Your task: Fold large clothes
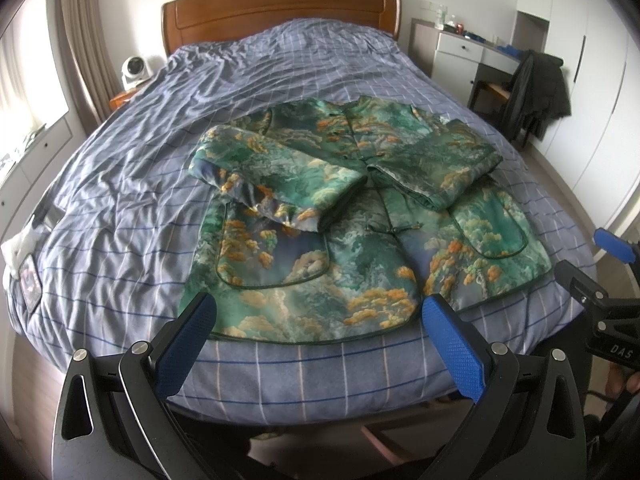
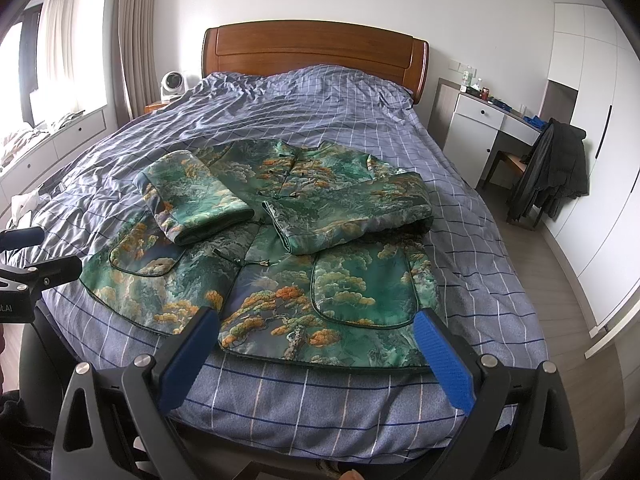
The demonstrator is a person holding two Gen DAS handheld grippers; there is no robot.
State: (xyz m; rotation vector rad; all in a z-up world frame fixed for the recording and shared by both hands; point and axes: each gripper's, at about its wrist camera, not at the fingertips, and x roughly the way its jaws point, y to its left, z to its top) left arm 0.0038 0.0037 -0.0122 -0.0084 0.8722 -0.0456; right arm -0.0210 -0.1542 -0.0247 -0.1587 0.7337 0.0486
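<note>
Blue-padded fingers of the left hand-held gripper (image 1: 318,312) and the right hand-held gripper (image 2: 316,328) stand spread wide and empty, both hovering over the foot of the bed (image 2: 280,400) just short of the hem. Beyond them the green printed jacket (image 1: 320,272) lies flat, front up, on the checked bedcover (image 1: 140,160), its two sleeves (image 2: 200,200) folded in across the chest. Farther back stand the wooden headboard (image 2: 316,44), a white fan (image 1: 134,70) and a dark coat on a chair (image 2: 554,168).

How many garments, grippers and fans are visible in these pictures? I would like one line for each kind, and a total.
Garments: 2, the green patterned jacket on the bed and the dark jacket on the chair.
Grippers: 2, left gripper and right gripper.
Fans: 1, the white fan.
Total: 5.
</note>
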